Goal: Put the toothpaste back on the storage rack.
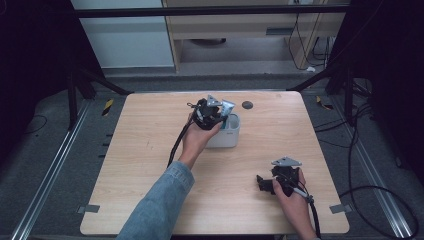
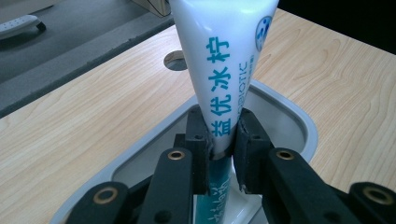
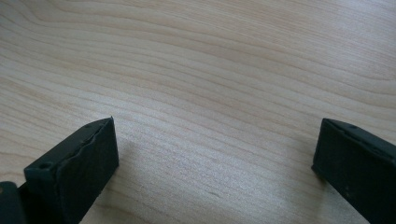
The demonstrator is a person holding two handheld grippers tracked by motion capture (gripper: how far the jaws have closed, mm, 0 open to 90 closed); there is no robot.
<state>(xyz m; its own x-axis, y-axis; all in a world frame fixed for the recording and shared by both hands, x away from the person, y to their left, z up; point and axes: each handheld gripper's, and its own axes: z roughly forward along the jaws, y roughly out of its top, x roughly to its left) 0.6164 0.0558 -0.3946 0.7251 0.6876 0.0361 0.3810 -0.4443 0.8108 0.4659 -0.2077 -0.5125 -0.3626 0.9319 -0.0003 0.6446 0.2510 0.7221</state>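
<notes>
The left gripper [image 1: 214,114] is a black body topped by a grey three-cornered plate, with a black cable trailing from it toward the near edge. Seen close in the left gripper view, its two black jaws carry brass-coloured rivets at the linkage joints and ribbed black pads. The left arm wears a blue denim sleeve [image 1: 159,205]. The right gripper [image 1: 263,184] is likewise black, with a grey plate, a trailing black cable and blocky matte pads.

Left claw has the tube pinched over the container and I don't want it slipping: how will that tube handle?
The tube looks soft: it narrows where the left claw pinches it, so it may flex. Its glossy skin could slip. The white container under it looks light.
</notes>
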